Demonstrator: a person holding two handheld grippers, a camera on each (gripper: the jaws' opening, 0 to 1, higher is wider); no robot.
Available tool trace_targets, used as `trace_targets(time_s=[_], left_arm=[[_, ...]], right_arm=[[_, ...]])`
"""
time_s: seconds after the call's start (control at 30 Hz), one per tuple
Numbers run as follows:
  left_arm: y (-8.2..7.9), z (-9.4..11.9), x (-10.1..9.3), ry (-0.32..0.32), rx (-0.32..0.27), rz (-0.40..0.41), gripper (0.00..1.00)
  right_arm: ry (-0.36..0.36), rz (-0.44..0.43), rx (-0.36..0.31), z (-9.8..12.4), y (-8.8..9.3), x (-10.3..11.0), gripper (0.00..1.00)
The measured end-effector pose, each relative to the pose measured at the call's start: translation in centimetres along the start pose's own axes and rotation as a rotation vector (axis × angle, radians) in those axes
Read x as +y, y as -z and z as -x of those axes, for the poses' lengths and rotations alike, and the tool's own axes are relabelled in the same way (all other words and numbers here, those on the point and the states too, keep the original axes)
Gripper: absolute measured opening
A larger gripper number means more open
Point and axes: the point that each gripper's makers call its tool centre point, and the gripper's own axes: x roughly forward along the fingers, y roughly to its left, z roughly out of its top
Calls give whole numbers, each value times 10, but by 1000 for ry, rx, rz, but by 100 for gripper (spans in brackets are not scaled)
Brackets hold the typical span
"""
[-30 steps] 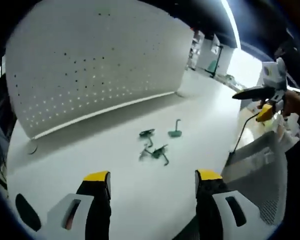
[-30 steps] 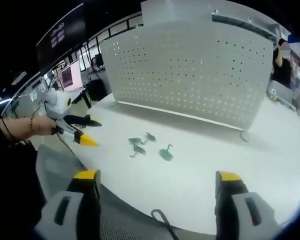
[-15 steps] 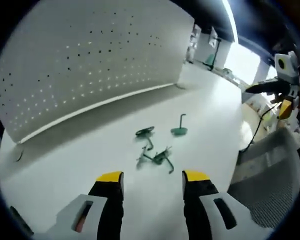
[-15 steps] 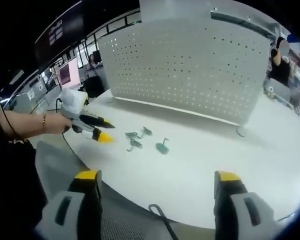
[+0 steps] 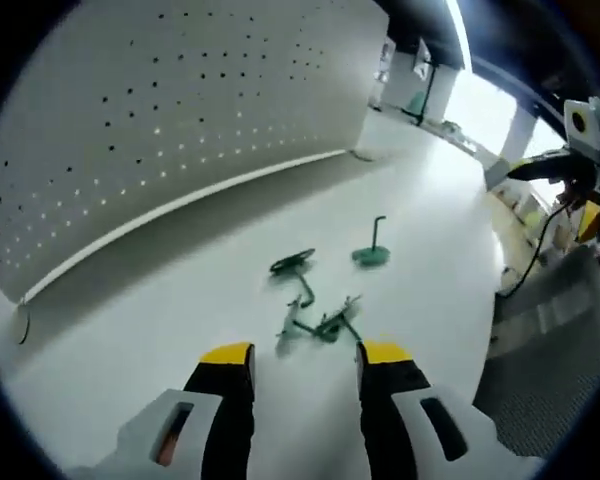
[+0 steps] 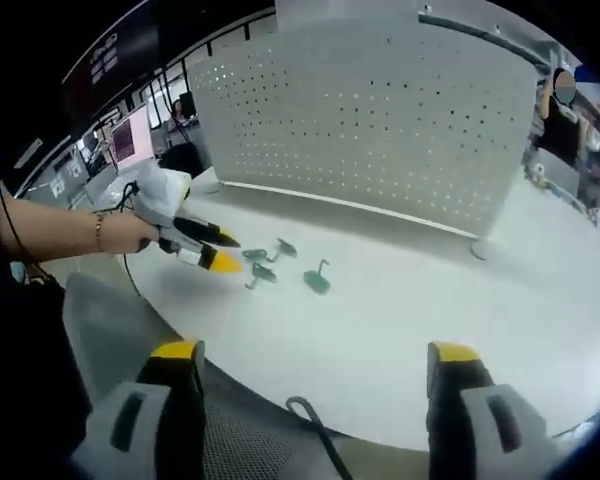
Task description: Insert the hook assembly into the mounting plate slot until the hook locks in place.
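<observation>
In the left gripper view, the left gripper (image 5: 305,356) is seen low over the white table (image 5: 160,300), its yellow-tipped jaws parted with a modest gap and nothing held between them. Just beyond the jaw tips, a cluster of green hook parts (image 5: 320,322) lies on the table. A little farther off, a flat green piece (image 5: 292,263) rests to the left, and a green hook on a small base (image 5: 372,252) stands upright to the right. At the far side, a white perforated panel (image 5: 160,130) is set upright along the table.

In the right gripper view, the right gripper (image 6: 310,362) is held near the table edge, its jaws spread wide and empty. Farther out and to the left, the left gripper (image 6: 215,250) is seen in a hand (image 6: 130,232), its yellow tips just beside the green parts (image 6: 262,268). The upright hook (image 6: 317,279) stands to their right.
</observation>
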Motion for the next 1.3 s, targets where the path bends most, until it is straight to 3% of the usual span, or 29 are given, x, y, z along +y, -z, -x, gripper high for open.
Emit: trace_targets(time_s=[0.33,0.47,0.67,1.3], left_arm=[[1,-14,8,-13,18,-14,28],[-4,-19,15,-36,4,-2,20],[-6,-25,18,-71,22,-50,7],[-12,-14,18,-70,35,-103,3]], right_arm=[[19,-13,11,-3,4,-9,87],[26,-15,16,-3,8,-11,86],[30,-28,31,-4,15,-14,86],[31,-31,29,-8,13,-12,86]])
